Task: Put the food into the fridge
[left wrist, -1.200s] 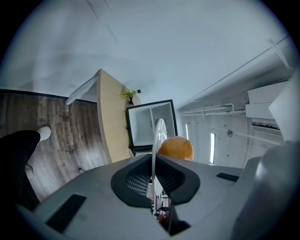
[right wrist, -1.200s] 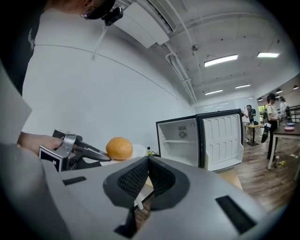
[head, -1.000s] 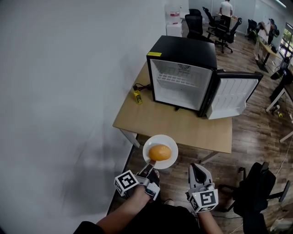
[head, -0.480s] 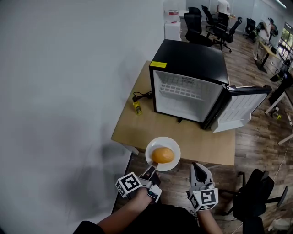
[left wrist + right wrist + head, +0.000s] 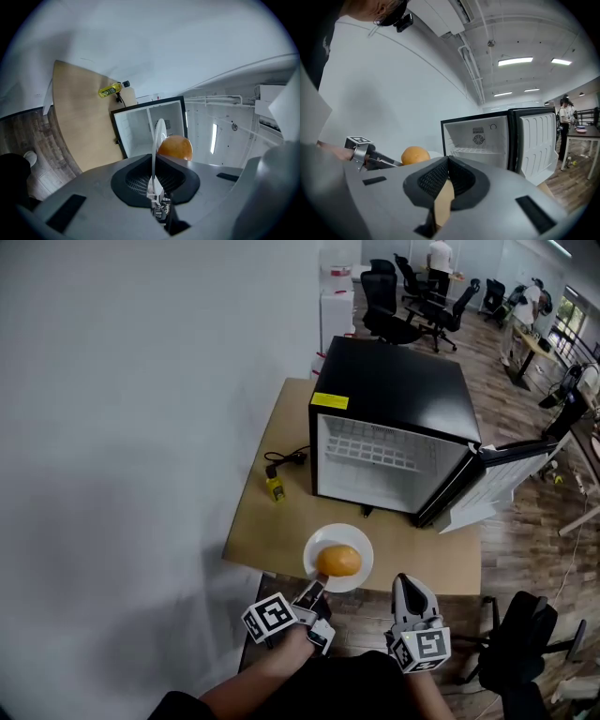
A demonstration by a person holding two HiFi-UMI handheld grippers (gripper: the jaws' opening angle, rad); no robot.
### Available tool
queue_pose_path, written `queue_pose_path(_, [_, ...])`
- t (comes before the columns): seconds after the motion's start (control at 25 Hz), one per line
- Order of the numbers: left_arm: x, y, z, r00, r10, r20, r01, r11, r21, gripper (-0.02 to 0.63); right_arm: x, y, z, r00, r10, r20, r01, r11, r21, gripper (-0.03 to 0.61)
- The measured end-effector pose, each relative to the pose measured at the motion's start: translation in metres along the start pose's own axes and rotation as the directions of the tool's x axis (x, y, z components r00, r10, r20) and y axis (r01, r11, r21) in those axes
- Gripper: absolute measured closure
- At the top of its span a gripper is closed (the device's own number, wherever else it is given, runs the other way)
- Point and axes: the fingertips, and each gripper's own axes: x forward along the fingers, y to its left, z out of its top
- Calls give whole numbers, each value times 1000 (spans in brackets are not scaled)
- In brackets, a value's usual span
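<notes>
A white plate (image 5: 360, 543) carries a round orange-brown bun (image 5: 338, 560) and hangs over the front edge of the wooden table (image 5: 272, 521). My left gripper (image 5: 315, 593) is shut on the plate's near rim; in the left gripper view the plate (image 5: 158, 133) stands edge-on between the jaws with the bun (image 5: 175, 147) beside it. A black mini fridge (image 5: 403, 395) stands on the table, its white inside (image 5: 384, 470) empty and its door (image 5: 502, 479) swung open to the right. My right gripper (image 5: 409, 593) is shut and empty, just right of the plate.
A small yellow item (image 5: 275, 487) with a black cable lies on the table left of the fridge. A grey wall runs along the left. A black office chair (image 5: 520, 638) stands at the lower right. More chairs, desks and people are far back.
The plate with the bun and both grippers have come closer to the table and fridge; the plate now reaches over the table's front edge. The grip has not changed.
</notes>
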Motion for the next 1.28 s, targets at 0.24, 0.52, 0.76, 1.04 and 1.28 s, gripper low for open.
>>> queue_pose_path(0.24, [36,11,26,999,3,-32,-2,1000,23,588,29,-1,0,999,-31,-9,31,999,10,518])
queue_pose_path(0.52, [74,23,46,999,14,-45,-11,998,56,588,66,-19,-4,999,-39,-18,40,999,19,518])
queue_pose_path(0.76, [107,40,47,998,15,-68,-13,999,30,588,103,-35,-10,1000,-9,-21,10,1000,18,518])
queue_pose_path(1.04, [147,56,64,998,14,-60,-11,999,49,588,145,-55,-3,1000,-8,-8,8,1000,7,518])
queue_pose_path(1.28, [183,76,75,999,-23,-25,24,999,34,588,168,-76,-4,998,-56,16,56,998,13,518])
